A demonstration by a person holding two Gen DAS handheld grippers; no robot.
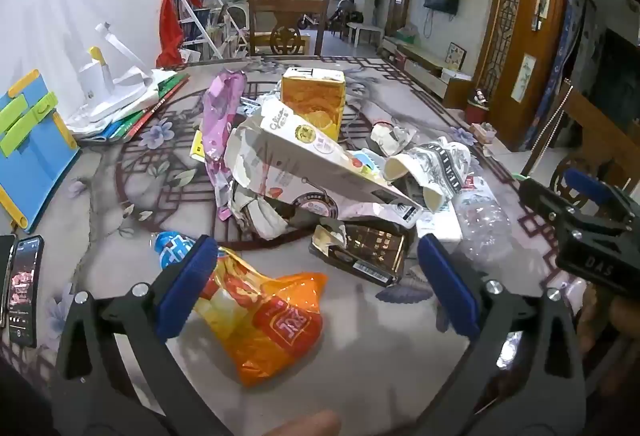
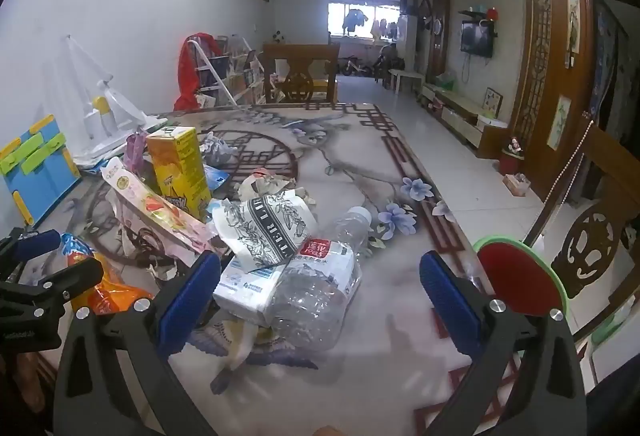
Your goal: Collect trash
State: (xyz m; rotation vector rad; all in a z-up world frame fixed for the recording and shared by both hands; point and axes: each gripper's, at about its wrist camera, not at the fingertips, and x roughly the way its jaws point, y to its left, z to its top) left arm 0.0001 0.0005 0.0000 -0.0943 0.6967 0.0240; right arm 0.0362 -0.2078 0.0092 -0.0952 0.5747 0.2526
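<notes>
Orange snack bag [image 1: 264,320] x1 lies on the tabletop [image 1: 360,376] between the left gripper [image 1: 316,288] fingers, touching neither. Crushed clear bottle [image 2: 320,292] x1 sits between the right gripper [image 2: 320,296] fingers, nearer the left one, no contact. Beyond the tips: yellow carton [image 1: 314,101] x1, long white box [image 1: 320,163] x1, pink wrapper [image 1: 218,123] x1, black-gold packet [image 1: 368,250] x1. Both fingers pairs fully spread, empty, tilted down at the pile.
</notes>
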